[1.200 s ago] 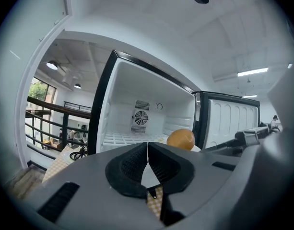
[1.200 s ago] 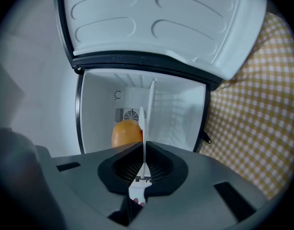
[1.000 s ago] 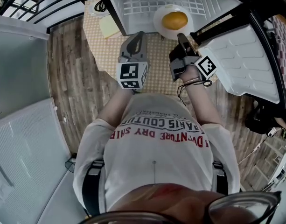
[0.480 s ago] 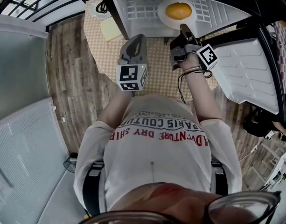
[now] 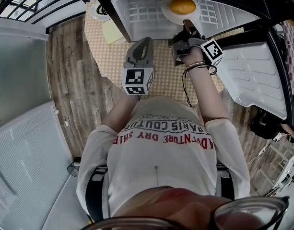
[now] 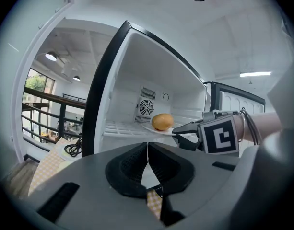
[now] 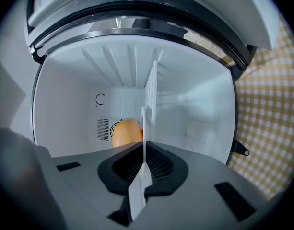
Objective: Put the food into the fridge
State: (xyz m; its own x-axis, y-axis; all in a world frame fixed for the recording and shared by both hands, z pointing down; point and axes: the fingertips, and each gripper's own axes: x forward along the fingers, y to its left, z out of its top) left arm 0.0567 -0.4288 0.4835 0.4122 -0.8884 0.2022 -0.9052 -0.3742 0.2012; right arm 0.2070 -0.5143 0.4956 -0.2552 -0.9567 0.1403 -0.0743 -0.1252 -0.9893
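Your right gripper point(image 5: 186, 23) has carried the round white plate point(image 5: 173, 14) forward since a second ago, so the plate and the smooth orange-yellow oval piece of food point(image 5: 182, 5) on it have gone from the mouth of the small white-lined fridge point(image 5: 132, 25) to well inside it. The plate now sits over the white wire shelf point(image 5: 147, 13), with its near rim at the shelf's front edge; you cannot tell from these views whether it rests on the wires. Your right gripper view shows the jaws pressed on the plate's rim point(image 7: 143, 128), which stands edge-on between them, and the food point(image 7: 126, 133) lies just beyond, to the left of that rim. Your left gripper point(image 5: 147, 40) has barely shifted. It hangs outside the fridge, left of your right gripper and well apart from the plate. Its own view shows the jaws point(image 6: 147, 159) pressed together with nothing between them. From there you see the food point(image 6: 162, 121) in front of the round fan grille point(image 6: 146, 108) on the back wall, and your right gripper point(image 6: 178, 132) at the plate's near edge. The white fridge door point(image 5: 252, 66) stands swung open on your right, above the beige checked mat point(image 5: 161, 66).
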